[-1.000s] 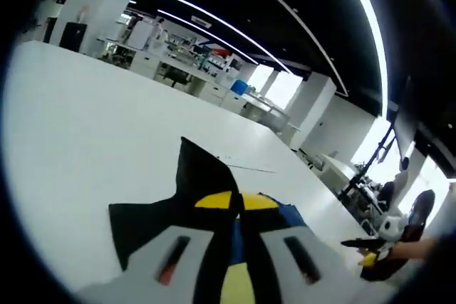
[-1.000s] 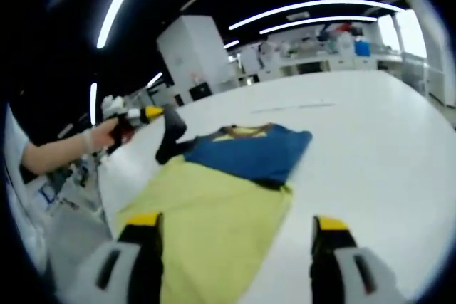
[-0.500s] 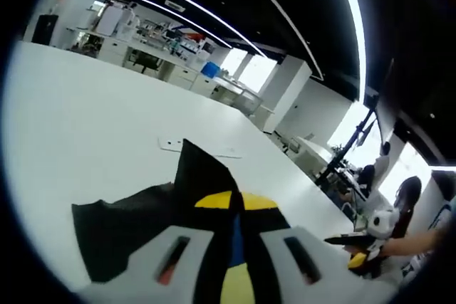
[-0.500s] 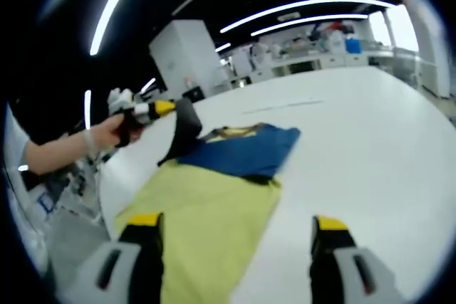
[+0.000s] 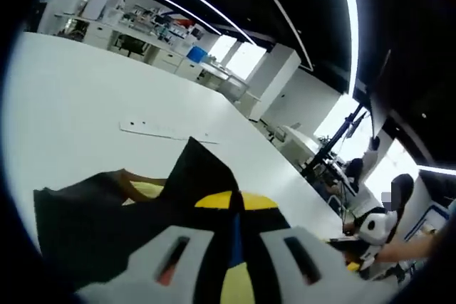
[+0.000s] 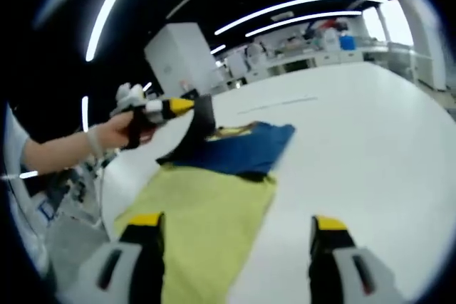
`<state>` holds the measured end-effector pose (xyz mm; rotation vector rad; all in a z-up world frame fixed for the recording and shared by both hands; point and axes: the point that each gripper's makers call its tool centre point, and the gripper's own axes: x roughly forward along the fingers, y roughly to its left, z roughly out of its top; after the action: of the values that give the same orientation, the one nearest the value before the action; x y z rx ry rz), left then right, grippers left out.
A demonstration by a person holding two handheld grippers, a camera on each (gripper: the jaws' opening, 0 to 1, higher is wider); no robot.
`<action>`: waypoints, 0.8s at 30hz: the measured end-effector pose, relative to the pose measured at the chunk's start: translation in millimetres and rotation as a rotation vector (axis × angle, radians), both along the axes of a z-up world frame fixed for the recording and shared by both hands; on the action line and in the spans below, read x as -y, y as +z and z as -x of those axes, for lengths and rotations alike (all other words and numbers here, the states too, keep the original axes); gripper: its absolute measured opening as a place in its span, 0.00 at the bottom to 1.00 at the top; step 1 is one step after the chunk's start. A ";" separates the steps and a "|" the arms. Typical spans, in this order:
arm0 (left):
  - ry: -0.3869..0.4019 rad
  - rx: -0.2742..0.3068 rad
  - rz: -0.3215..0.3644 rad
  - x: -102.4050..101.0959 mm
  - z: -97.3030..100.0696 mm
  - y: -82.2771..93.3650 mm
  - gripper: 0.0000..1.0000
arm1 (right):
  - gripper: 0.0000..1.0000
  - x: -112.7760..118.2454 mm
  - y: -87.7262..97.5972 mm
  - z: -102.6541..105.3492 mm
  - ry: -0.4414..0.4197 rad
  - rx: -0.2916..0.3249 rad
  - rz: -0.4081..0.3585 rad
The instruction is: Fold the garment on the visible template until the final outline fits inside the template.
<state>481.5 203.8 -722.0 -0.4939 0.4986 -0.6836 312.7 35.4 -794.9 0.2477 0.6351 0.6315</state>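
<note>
Fold under way: left tongs point(image 6: 187, 106) clamp the black sleeve point(image 6: 191, 133) lifted off the shirt point(image 6: 214, 208); right tongs point(image 6: 231, 236) wide, empty; template apparently unseen on counter point(image 6: 370, 147).

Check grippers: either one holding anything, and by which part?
Left gripper is shut on the black sleeve of the yellow, blue and black garment, lifting it. Right gripper is open, holding nothing.

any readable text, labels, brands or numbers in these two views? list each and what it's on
None readable.
Garment: plain yellow, blue and black panels, no print or label visible.
White table: a thin strip lies on it, its marks too small to read.
Left hand-held gripper and right hand-held gripper: yellow-tipped, no lettering visible.
Background shelves and cabinets: too blurred to read.
</note>
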 end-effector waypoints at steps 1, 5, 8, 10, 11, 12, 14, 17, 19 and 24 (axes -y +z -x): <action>-0.008 -0.002 0.000 5.2 0.0 -0.9 0.00 | 0.83 0.9 -0.1 -0.1 -0.002 -0.001 -0.001; -0.049 -0.008 -0.008 29.2 2.3 -5.2 0.00 | 0.83 7.0 -2.2 -1.3 -0.014 -0.005 -0.001; -0.078 -0.015 -0.007 44.5 6.2 -12.0 0.00 | 0.83 9.5 -2.9 -1.0 -0.024 -0.009 -0.003; -0.096 -0.026 0.000 51.4 7.0 -16.3 0.00 | 0.82 11.9 -4.3 -1.2 -0.029 -0.011 -0.003; -0.099 -0.029 0.001 55.0 8.5 -18.8 0.00 | 0.82 12.0 -4.6 -0.6 -0.033 -0.013 -0.004; -0.104 -0.035 0.001 58.1 10.9 -21.0 0.00 | 0.82 13.1 -5.4 -0.9 -0.035 -0.014 -0.005; -0.112 -0.041 0.003 62.7 11.9 -26.2 0.00 | 0.82 15.0 -7.0 -1.4 -0.038 -0.016 -0.006; -0.122 -0.062 0.005 70.9 10.4 -37.7 0.00 | 0.82 15.9 -8.9 -1.6 -0.039 -0.021 -0.007; -0.126 -0.078 -0.002 75.6 11.6 -43.6 0.00 | 0.82 15.8 -8.8 -1.5 -0.039 -0.021 -0.007; -0.154 -0.102 -0.012 91.8 15.8 -58.0 0.00 | 0.82 15.2 -9.5 -2.5 -0.039 -0.025 -0.007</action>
<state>465.8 112.0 -780.0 -0.4836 0.6411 -0.8047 315.2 20.2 -804.4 0.2746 0.6502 0.5941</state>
